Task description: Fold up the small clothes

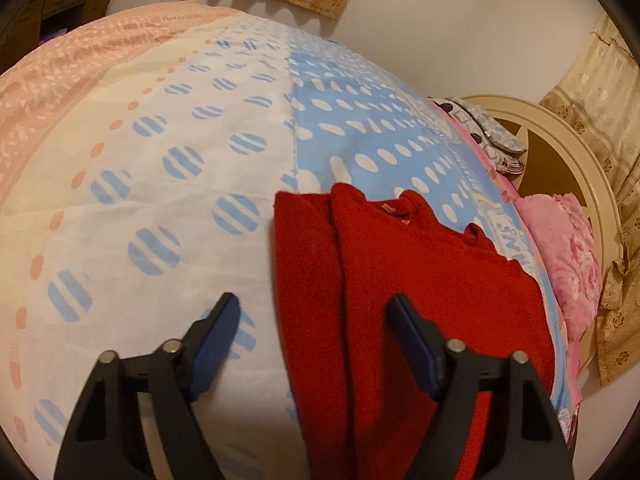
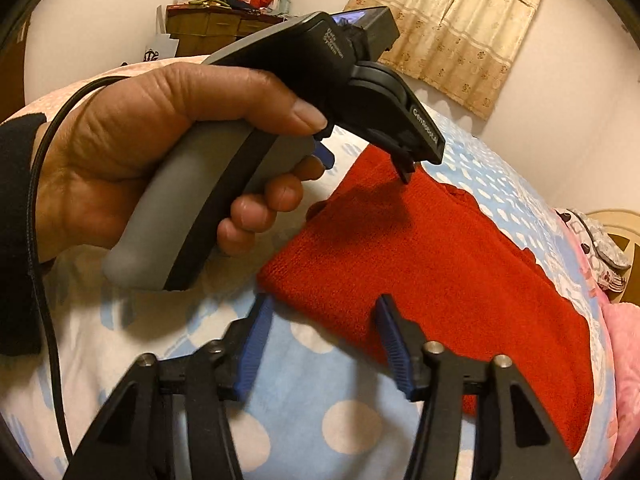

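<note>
A red fleece garment (image 1: 420, 280) lies folded lengthwise on the dotted bedspread (image 1: 180, 220). My left gripper (image 1: 316, 312) hangs open over the garment's left edge. One blue pad is above the bedspread and the other above the red cloth, with neither pressing on it. In the right wrist view my right gripper (image 2: 324, 304) stands open at the near edge of the red garment (image 2: 440, 248), whose corner lies between the fingers. A hand (image 2: 140, 140) holds the left gripper (image 2: 366, 164) over the garment's far end.
A pink blanket (image 1: 568, 248) and patterned pillows (image 1: 488, 132) lie by the cream headboard (image 1: 560, 152) at the right. Beige curtains (image 2: 460, 32) hang on the wall. A cluttered wooden dresser (image 2: 208, 28) stands beyond the bed. A black cable (image 2: 44, 240) trails from the hand.
</note>
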{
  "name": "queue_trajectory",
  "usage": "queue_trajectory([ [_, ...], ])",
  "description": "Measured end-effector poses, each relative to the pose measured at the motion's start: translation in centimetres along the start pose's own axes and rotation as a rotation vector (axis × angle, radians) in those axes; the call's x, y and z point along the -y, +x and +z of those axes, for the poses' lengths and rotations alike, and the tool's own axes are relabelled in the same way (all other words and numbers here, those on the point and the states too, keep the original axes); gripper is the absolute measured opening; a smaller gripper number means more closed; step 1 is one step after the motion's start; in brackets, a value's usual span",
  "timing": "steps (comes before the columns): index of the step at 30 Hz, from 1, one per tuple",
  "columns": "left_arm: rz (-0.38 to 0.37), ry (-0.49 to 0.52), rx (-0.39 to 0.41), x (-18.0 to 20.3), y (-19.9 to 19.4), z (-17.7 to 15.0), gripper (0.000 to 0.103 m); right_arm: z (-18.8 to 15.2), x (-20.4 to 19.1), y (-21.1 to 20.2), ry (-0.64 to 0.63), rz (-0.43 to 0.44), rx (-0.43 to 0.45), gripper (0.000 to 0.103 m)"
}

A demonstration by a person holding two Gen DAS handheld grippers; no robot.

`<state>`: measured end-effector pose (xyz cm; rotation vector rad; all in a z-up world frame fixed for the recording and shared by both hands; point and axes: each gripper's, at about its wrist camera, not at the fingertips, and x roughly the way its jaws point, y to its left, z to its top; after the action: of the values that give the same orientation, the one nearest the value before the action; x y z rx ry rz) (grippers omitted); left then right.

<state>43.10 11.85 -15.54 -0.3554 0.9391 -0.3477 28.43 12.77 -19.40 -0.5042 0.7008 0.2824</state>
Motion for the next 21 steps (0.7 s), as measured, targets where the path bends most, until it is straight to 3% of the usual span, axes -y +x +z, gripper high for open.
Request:
queue_trajectory([
  [1, 0.002, 0.001, -0.002, 0.0, 0.1, 0.1, 0.054, 0.0, -0.1, 0.1, -0.001, -0.001, -0.003, 0.036],
  [2, -0.010, 0.000, -0.010, 0.0, 0.3, 0.1, 0.044, 0.1, -0.1, 0.2, 0.000, -0.001, -0.007, 0.024],
  [3, -0.039, -0.009, -0.034, -0.1, 0.7, 0.2, 0.028, 0.1, -0.1, 0.3, 0.008, -0.002, -0.015, 0.015],
  [5, -0.099, -0.048, -0.042, -0.5, 0.8, 0.3, 0.015, 0.1, 0.4, 0.2, 0.027, 0.009, -0.011, 0.010],
  [21, -0.129, -0.147, -0.049, 0.5, -0.1, 1.7, 0.011, -0.7, 4.4, -3.0, 0.118, 0.056, 0.055, 0.006],
])
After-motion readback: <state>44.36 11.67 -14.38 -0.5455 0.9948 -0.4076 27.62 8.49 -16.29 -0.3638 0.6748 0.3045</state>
